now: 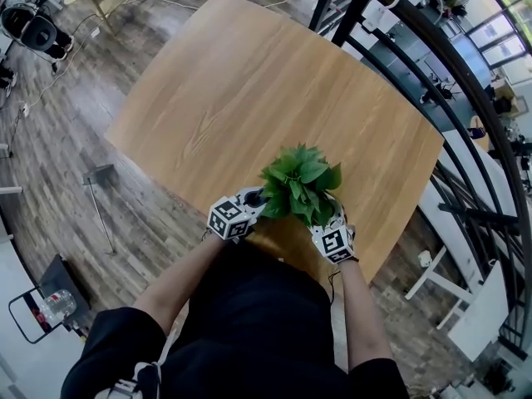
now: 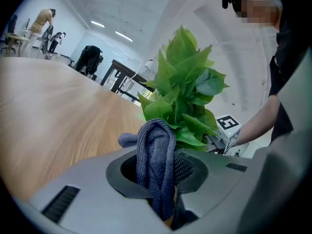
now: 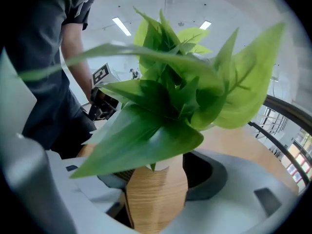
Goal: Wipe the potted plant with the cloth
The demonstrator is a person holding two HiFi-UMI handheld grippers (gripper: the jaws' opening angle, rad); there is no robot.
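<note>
The potted plant [image 1: 300, 181] with broad green leaves stands near the front edge of the wooden table [image 1: 249, 98]. Its faceted wood-grain pot [image 3: 157, 196] sits between the jaws of my right gripper [image 3: 156, 199], which is shut on it. My left gripper [image 2: 158, 189] is shut on a grey-blue knitted cloth [image 2: 156, 165], held just left of the leaves [image 2: 183, 91]. In the head view the left gripper [image 1: 249, 206] and the right gripper [image 1: 328, 227] flank the plant, and the leaves hide the pot.
A dark curved railing [image 1: 465, 81] runs along the table's right side. Wooden floor [image 1: 58, 140] lies to the left, with a small cart [image 1: 46, 306] at lower left. Chairs and people [image 2: 46, 26] stand far off across the room.
</note>
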